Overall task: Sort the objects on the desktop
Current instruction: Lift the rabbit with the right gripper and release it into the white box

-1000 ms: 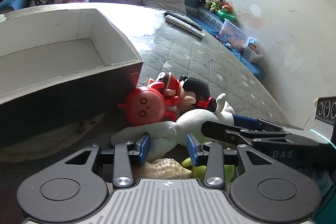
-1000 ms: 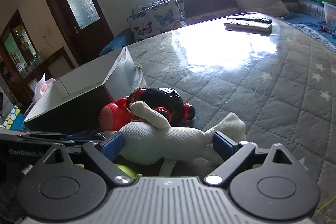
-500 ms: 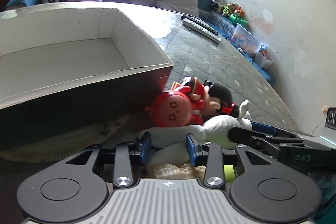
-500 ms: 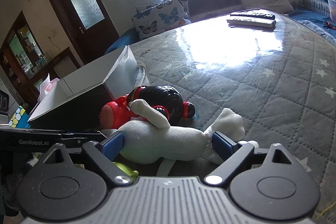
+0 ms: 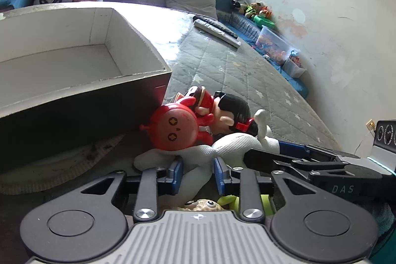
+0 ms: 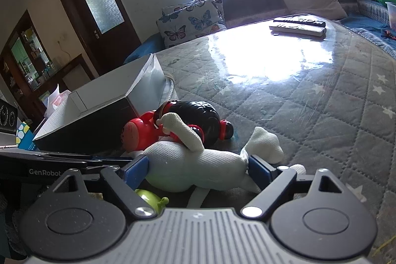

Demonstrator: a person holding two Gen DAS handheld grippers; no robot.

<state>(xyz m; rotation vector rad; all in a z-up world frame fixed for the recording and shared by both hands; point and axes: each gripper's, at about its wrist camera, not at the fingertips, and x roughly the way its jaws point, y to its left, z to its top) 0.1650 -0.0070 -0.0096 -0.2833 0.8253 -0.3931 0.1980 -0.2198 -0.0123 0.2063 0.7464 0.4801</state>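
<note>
A white plush toy (image 6: 198,165) lies on the quilted table cover, leaning on a red doll with black hair (image 6: 198,115) and a round red toy (image 5: 173,128). My left gripper (image 5: 198,171) is closing, and its blue pads pinch a thin white limb of the plush toy (image 5: 198,175). My right gripper (image 6: 198,168) is closing too, wide across the plush body, with a pad touching each end. A green toy (image 6: 148,197) and a tan toy with eyes (image 5: 200,204) lie under the grippers.
An open box (image 5: 138,41), white inside and dark outside, stands just left of the toys. Two remote controls (image 6: 297,26) lie at the table's far end. A bench with pillows (image 6: 193,19) runs behind it. A toy bin (image 5: 274,46) sits at the right.
My left gripper's jaws have narrowed from well apart onto the plush toy's limb. The right jaws have drawn in a little against the plush body. The toys have stayed where they were.
</note>
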